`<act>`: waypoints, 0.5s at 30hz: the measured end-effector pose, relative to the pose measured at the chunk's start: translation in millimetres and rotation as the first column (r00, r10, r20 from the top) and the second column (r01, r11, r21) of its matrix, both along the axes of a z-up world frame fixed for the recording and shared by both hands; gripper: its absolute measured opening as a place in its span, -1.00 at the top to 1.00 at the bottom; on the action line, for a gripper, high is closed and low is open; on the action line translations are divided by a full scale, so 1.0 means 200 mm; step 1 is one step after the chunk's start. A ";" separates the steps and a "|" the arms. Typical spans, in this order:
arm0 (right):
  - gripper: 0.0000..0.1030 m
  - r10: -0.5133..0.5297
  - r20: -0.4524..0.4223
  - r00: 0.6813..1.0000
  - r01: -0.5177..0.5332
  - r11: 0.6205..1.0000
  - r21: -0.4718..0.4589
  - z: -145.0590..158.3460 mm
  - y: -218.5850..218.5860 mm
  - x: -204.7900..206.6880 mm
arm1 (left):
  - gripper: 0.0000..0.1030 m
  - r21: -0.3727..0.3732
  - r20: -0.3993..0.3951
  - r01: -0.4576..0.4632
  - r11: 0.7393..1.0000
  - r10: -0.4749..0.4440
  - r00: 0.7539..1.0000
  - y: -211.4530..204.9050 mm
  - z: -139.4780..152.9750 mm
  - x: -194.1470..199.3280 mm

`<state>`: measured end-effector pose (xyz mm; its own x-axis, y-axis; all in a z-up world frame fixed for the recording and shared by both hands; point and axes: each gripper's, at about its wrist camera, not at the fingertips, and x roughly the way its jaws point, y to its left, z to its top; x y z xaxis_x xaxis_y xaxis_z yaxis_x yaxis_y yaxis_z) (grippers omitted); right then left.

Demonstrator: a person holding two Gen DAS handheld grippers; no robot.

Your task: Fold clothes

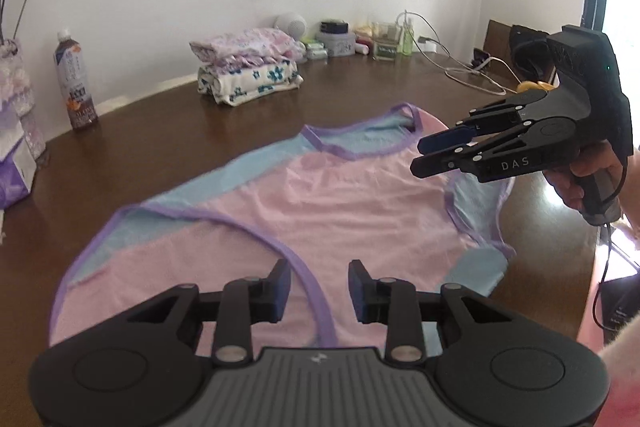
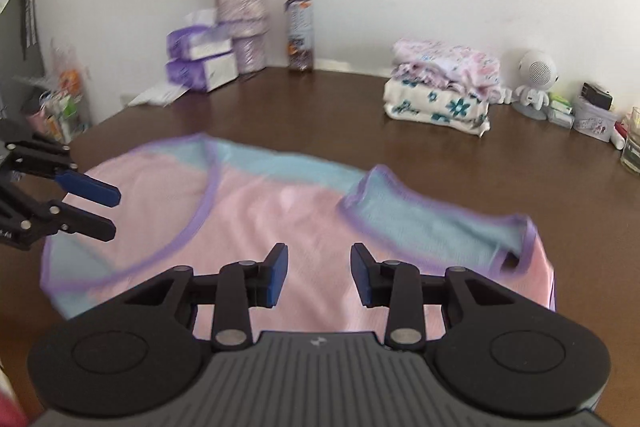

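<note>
A pink sleeveless top (image 1: 320,203) with light blue panels and purple trim lies spread flat on the dark wooden table (image 1: 160,131). My left gripper (image 1: 319,283) hovers open over its near edge, nothing between the fingers. My right gripper (image 1: 424,153) hangs above the top's right side near the neckline, held by a hand, fingers slightly apart and empty. In the right wrist view the same top (image 2: 280,219) fills the middle, my right gripper (image 2: 318,275) stands open above it, and my left gripper (image 2: 110,213) comes in from the left, open.
A stack of folded floral clothes (image 1: 248,67) sits at the back. A drink bottle (image 1: 74,87), a flower vase (image 2: 240,23) and purple tissue packs (image 2: 200,59) stand at the left. Jars, a small white speaker (image 2: 534,79) and a charging cable (image 1: 472,75) line the far right.
</note>
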<state>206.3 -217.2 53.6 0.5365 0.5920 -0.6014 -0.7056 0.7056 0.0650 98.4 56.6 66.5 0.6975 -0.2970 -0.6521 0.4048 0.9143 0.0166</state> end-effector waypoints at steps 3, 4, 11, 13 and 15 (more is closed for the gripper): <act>0.33 -0.041 -0.073 0.997 0.042 0.999 0.014 -0.03 0.10 0.22 | 0.38 0.034 0.013 -0.055 0.998 0.054 0.998 0.02 0.01 0.21; 0.33 -0.041 -0.108 0.993 0.044 0.999 0.021 -0.06 0.13 0.28 | 0.38 0.046 0.011 -0.076 0.996 0.076 0.997 0.03 0.01 0.29; 0.97 -0.081 -0.224 0.971 0.084 0.996 0.004 -0.22 0.20 0.49 | 0.45 0.020 -0.087 -0.177 0.984 0.178 0.980 0.14 -0.20 0.68; 0.96 -0.085 -0.218 0.972 0.089 0.996 0.007 -0.23 0.18 0.52 | 0.49 0.035 -0.077 -0.183 0.982 0.185 0.980 0.17 -0.25 0.71; 0.96 -0.088 -0.222 0.971 0.093 0.996 0.015 -0.24 0.16 0.55 | 0.48 0.012 -0.083 -0.198 0.980 0.198 0.977 0.21 -0.26 0.71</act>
